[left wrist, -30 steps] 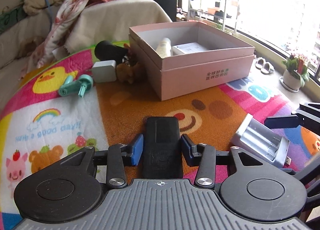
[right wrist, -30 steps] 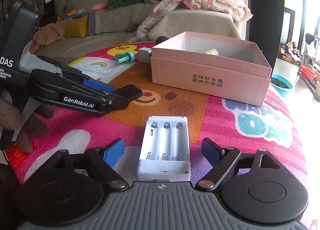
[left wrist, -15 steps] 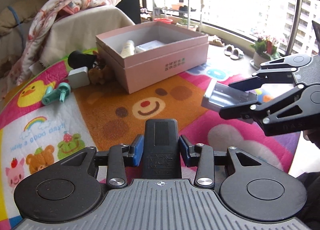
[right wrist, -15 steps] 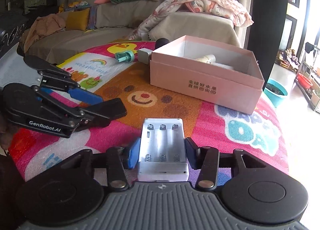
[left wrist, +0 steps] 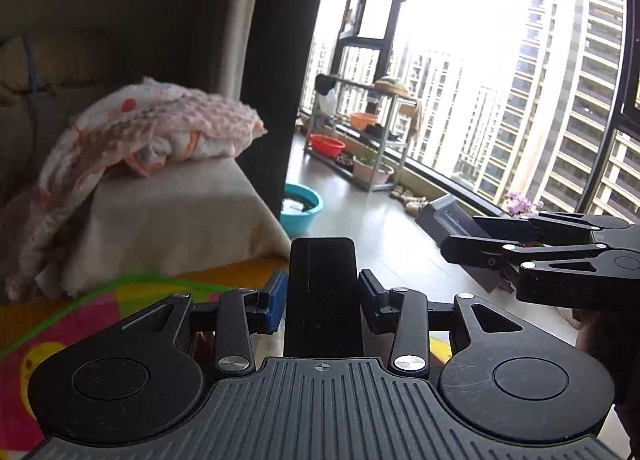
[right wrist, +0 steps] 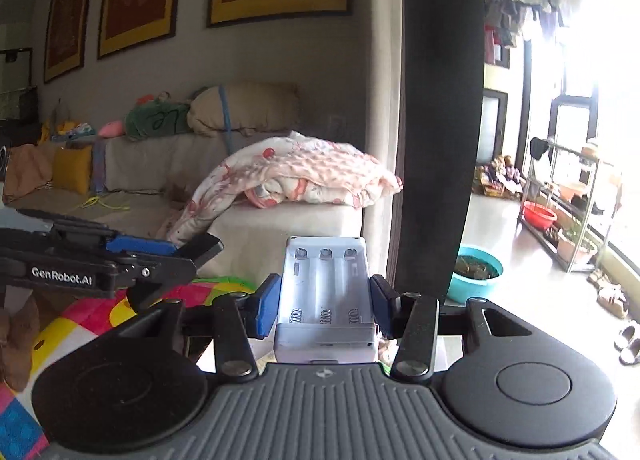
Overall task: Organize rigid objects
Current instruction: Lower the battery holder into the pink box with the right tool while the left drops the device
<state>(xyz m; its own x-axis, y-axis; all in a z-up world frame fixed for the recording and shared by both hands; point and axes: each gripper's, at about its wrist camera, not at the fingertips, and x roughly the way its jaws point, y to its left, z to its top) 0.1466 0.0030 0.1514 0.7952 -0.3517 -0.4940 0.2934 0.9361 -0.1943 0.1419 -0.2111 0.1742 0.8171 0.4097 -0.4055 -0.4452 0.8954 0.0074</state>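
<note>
My left gripper (left wrist: 323, 296) is shut on a flat black rectangular device (left wrist: 322, 292) and holds it high above the colourful play mat (left wrist: 60, 324). My right gripper (right wrist: 325, 302) is shut on a white battery charger (right wrist: 326, 296) with three empty slots, also held high. The right gripper shows at the right of the left wrist view (left wrist: 560, 264). The left gripper shows at the left of the right wrist view (right wrist: 112, 264). The pink box is out of view.
A beige sofa (left wrist: 168, 216) with a pink patterned blanket (left wrist: 160, 136) stands behind the mat. A dark pillar (right wrist: 436, 100) rises beyond it. A teal basin (left wrist: 300, 208), a metal rack (left wrist: 360, 132) and plant pots stand on the floor by the window.
Both grippers have lifted and tilted upward with their objects. The pink box and the mat's objects have dropped out of view. The right gripper closed on the charger a second ago.
</note>
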